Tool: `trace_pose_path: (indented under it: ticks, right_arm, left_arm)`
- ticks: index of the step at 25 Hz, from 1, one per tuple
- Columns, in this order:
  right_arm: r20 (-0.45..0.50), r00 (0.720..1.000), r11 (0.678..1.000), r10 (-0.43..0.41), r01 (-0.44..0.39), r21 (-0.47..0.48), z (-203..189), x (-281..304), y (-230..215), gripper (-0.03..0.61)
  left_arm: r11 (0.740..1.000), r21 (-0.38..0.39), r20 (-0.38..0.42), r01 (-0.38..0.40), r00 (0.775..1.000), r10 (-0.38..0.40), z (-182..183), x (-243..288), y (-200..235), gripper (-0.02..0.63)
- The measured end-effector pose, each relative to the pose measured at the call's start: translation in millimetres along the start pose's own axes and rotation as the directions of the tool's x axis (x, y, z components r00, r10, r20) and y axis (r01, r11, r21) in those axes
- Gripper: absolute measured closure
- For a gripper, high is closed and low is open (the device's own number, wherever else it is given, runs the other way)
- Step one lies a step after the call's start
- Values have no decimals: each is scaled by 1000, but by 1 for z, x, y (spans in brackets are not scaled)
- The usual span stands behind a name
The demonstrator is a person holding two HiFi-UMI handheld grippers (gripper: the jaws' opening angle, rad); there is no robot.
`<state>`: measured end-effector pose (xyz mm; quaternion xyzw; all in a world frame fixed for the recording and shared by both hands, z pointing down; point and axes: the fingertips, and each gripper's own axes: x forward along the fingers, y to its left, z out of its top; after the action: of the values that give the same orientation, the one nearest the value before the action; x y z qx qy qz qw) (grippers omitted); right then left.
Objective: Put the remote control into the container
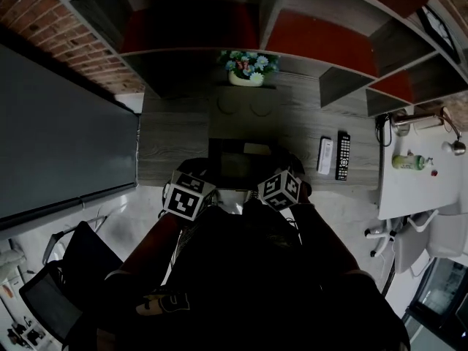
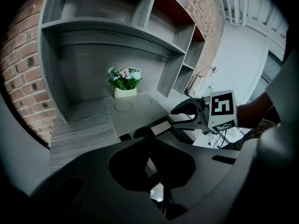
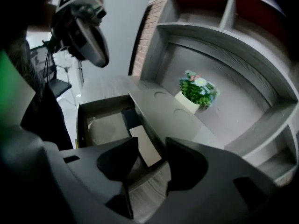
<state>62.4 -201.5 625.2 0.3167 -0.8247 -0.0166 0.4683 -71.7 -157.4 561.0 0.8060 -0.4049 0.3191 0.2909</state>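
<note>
Two remote controls lie side by side on the grey desk, right of the container: a white one and a black one. The container is a dark open box at the desk's front edge. In the right gripper view its grey floor shows, with a white flat slab and a black item at its far side. My right gripper is open above that side, holding nothing. My left gripper hovers over the container's near edge, jaws nearly together with nothing between them. Both marker cubes sit near the person's body.
A white pot of flowers stands at the back of the desk under grey shelves. A large dark panel is on the left. A white side table with a green bottle stands on the right.
</note>
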Motion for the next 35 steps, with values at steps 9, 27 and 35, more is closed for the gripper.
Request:
trace_pose_path:
  ticks: [9, 27, 35]
  right_arm:
    - [88, 995, 780, -39, -25, 626, -44, -53, -50, 394]
    - [-141, 979, 570, -149, 201, 796, -174, -74, -97, 394]
    - [-277, 952, 597, -129, 298, 745, -221, -50, -125, 391]
  left_arm:
    - [997, -1, 44, 72, 996, -71, 26, 20, -30, 607]
    - [995, 49, 55, 90, 994, -93, 55, 49, -73, 607]
    - [999, 18, 34, 33, 999, -34, 50, 48, -64, 607]
